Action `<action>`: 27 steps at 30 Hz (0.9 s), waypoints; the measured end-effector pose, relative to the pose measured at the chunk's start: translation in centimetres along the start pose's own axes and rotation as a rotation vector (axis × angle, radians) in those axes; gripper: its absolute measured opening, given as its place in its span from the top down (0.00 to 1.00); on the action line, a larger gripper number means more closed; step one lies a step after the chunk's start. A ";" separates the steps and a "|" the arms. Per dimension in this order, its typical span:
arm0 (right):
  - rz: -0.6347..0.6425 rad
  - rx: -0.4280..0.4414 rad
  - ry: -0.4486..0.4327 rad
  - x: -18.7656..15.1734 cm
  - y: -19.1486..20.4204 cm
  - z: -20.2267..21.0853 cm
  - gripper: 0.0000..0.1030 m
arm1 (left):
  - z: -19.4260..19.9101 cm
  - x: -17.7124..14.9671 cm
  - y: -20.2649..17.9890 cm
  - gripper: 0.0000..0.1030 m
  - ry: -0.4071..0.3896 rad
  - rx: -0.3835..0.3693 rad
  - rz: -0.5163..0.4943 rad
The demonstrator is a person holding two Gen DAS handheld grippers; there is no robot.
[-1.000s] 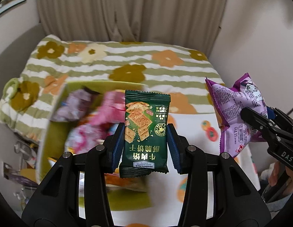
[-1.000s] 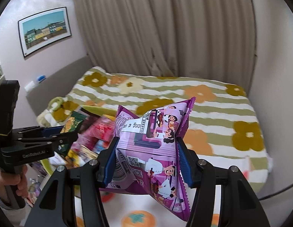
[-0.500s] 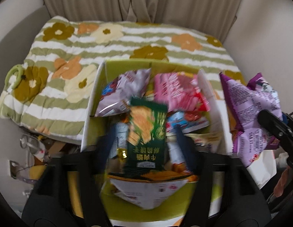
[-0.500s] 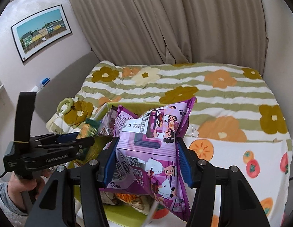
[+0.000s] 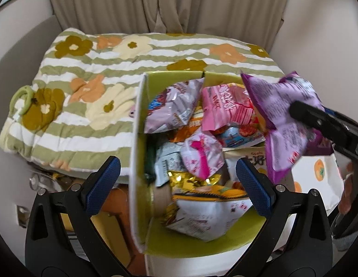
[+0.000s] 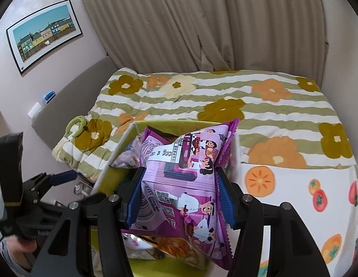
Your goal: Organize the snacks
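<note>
Holding my left gripper (image 5: 177, 177) over the green box (image 5: 138, 115), I have its jaws opening wide with nothing between the blue pads (image 5: 103, 184); only the heap of snack packets shows through the gap. My right gripper (image 6: 179, 198) is another matter: its pads are squeezed onto the waist of the purple snack bag (image 6: 185, 180), which bulges out above and below the pinch, though the grip is just starting to ease.

Nearest below my left jaws lie a white packet (image 5: 206, 221) and a gold foil one (image 5: 190, 180), then a pink-and-white packet (image 5: 202, 157), and further back a pale lilac bag (image 5: 176, 106) beside a pink bag (image 5: 225, 108). A dark green packet (image 5: 151, 161) stands on edge against the box's left wall, blurred. Beyond the box spreads the striped floral quilt (image 5: 98, 80), and past that the beige curtain (image 5: 167, 4).

What matters next, I judge, is where the purple bag sits against the box opening. From the left wrist view it hangs at the box's right rim, partly over the interior and partly over the white persimmon-print cloth (image 5: 317, 173). Its long axis runs upright, top edge pointing away from me. The right hand alone carries it, so I reckon a short shift toward the box's middle before letting go would keep it from catching the rim. The left hand, empty, is free to fetch another snack.
</note>
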State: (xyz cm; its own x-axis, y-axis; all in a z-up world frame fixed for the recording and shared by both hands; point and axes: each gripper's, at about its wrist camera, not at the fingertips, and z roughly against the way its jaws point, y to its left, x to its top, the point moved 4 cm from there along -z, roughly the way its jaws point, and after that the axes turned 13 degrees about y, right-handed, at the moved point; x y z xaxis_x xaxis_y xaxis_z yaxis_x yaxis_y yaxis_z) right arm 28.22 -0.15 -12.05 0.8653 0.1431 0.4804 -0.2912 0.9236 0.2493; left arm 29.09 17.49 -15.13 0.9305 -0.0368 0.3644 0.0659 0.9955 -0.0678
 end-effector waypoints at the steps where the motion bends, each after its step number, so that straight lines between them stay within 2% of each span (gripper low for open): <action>1: 0.002 0.004 0.003 0.2 0.3 -0.3 0.47 | 0.1 -0.3 0.4 0.03 -0.002 0.005 0.002; 4: -0.001 0.019 -0.001 0.8 1.2 -1.5 0.46 | -0.1 -0.8 1.3 0.03 0.008 0.001 0.011; 5: -0.011 0.039 0.010 1.0 1.4 -2.0 0.42 | -0.3 -0.9 1.5 0.03 0.015 -0.001 0.014; 7: -0.025 0.065 0.027 1.0 1.7 -2.8 0.23 | -0.6 -1.3 1.9 0.03 0.024 0.008 0.019; 8: -0.033 0.062 0.020 0.8 1.8 -2.8 0.05 | -0.6 -1.5 2.0 0.03 0.026 0.015 0.023; 9: -0.038 0.052 0.008 0.5 1.8 -2.7 0.00 | -0.6 -1.7 2.0 0.03 0.027 0.020 0.029; 13: -0.028 0.028 0.013 -0.9 1.7 -1.9 0.00 | -0.3 -2.7 1.9 0.03 0.022 0.004 0.066; 18: -0.017 0.032 -0.024 -2.1 1.1 0.9 0.00 | 2.2 -3.7 -0.1 0.03 -0.030 0.032 0.067; 22: 0.006 0.019 -0.077 -3.2 0.4 4.9 0.00 | 5.7 -4.7 -2.7 0.03 -0.095 0.041 0.055; 27: 0.020 -0.038 -0.146 -5.4 -0.8 10.4 0.00 | 9.9 -6.7 -7.1 0.03 -0.181 0.040 0.023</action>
State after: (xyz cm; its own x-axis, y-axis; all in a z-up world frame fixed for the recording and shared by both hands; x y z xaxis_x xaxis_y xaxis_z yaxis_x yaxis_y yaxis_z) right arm 19.52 -5.41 -6.12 0.7900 0.1104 0.6031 -0.2895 0.9343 0.2082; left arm 18.81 11.53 -7.88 0.8512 -0.0010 0.5249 0.0275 0.9987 -0.0427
